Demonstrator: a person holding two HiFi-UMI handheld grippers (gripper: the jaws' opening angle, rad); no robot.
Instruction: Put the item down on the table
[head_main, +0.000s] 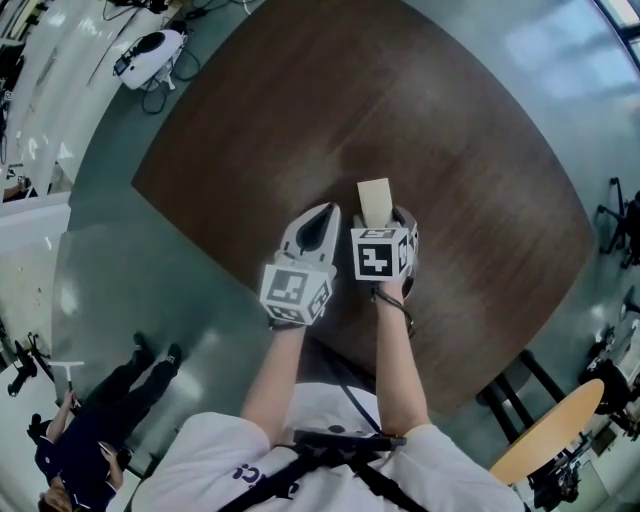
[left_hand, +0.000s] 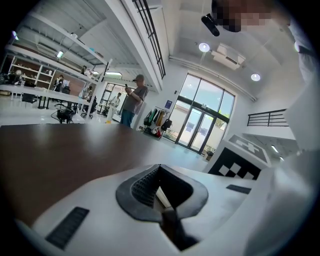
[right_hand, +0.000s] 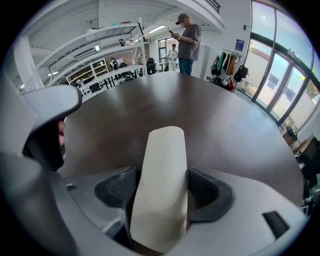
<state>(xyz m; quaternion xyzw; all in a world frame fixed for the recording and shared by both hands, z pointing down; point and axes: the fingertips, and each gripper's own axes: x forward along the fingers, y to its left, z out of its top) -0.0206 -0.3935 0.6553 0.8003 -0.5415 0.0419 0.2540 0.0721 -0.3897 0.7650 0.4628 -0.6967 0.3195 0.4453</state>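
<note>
In the head view, your right tongs (head_main: 381, 216) hold the pale beige strip (head_main: 375, 200) over the near part of the brown worktop (head_main: 300, 120). Your left tongs (head_main: 322, 222) are just beside them. If the left ones drift sideways, they could knock the strip.

In the left gripper view, the left tongs (left_hand: 160, 169) are closed with nothing between them, so they cannot catch anything.

In the right gripper view, the right tongs (right_hand: 162, 187) are clamped on the strip (right_hand: 162, 160), which sticks far out past the tips, with the worktop (right_hand: 230, 125) beyond it. How high it hangs I cannot tell. If you release too early, it would probably drop and tip over (it is tall and thin).
</note>
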